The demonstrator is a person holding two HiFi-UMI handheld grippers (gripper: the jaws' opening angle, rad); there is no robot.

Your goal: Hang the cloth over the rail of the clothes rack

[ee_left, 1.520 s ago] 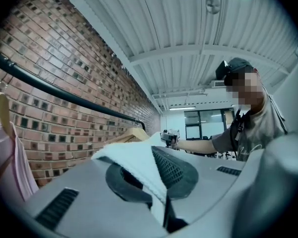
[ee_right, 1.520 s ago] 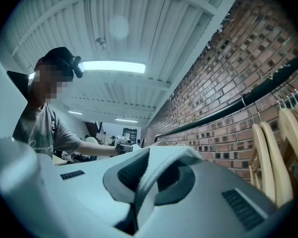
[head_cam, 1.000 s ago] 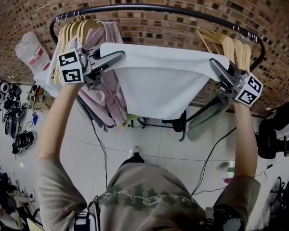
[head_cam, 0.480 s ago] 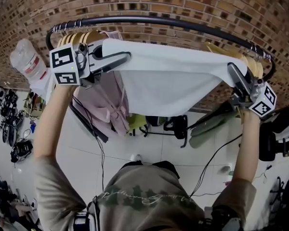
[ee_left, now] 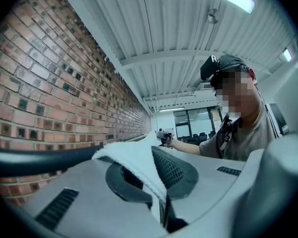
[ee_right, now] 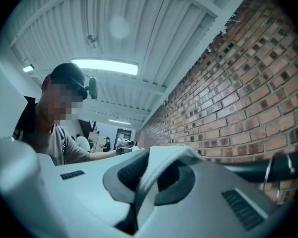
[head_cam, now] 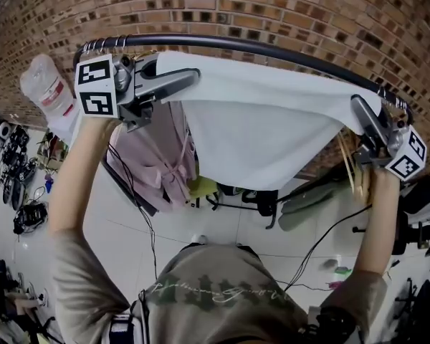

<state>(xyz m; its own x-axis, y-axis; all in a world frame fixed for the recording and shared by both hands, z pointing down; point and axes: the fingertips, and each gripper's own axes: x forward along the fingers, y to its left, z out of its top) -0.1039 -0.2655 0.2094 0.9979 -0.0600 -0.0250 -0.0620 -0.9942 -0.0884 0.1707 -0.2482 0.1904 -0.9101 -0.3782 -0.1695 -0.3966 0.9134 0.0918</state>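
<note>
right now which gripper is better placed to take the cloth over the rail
Right, narrowly: both clamp the cloth, but the right gripper holds its corner nearer the rail than the left gripper.

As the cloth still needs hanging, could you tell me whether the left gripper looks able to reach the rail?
Probably yes: the left gripper, shut on a corner of the white cloth, is just below the rail, and nothing shows between them.
</note>
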